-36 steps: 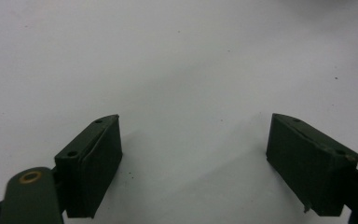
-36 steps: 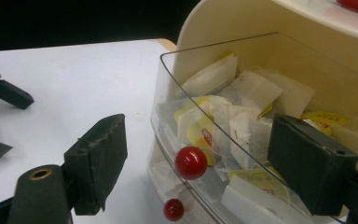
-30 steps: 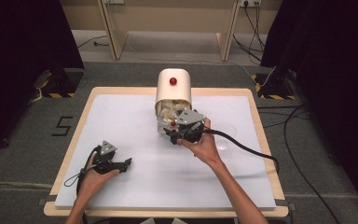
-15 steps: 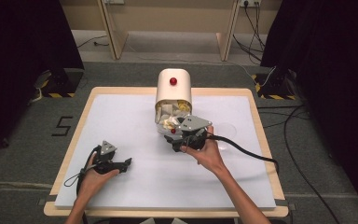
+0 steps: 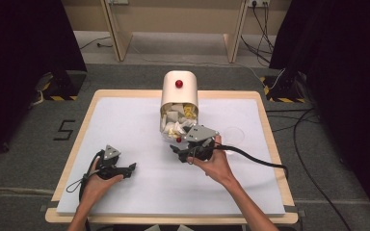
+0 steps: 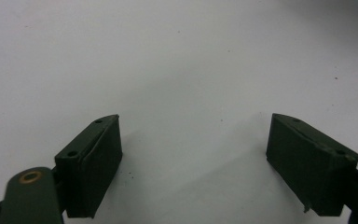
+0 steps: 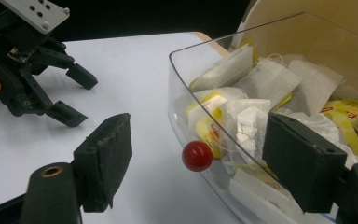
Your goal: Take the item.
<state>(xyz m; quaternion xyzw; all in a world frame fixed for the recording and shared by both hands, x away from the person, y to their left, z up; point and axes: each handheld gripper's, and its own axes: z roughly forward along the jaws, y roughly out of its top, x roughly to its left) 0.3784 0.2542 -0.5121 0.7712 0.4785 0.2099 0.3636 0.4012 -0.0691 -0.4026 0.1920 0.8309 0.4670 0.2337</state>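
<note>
A cream container (image 5: 179, 89) with a red knob on top stands at the table's far middle. Its clear front bin (image 7: 177, 93) is tilted out and holds several tea bags (image 7: 261, 93). A small red knob (image 7: 197, 156) sits on the bin's front wall. My right gripper (image 7: 200, 163) is open just in front of the bin (image 5: 176, 127). Its jaws have just been closing, and the knob lies between them with the pads clear of it. My left gripper (image 5: 131, 169) rests on the white mat at the near left, open with nothing between its fingers (image 6: 93, 163).
The white mat (image 5: 125, 120) covers a wooden table top. A faint clear round disc (image 5: 232, 134) lies right of the bin. The right gripper's cable (image 5: 255, 161) trails off to the right. My left gripper (image 7: 80, 99) sits far left of the bin.
My right gripper has drifted a little toward the near edge of the table, in front of the bin. The left hand has stayed put.
</note>
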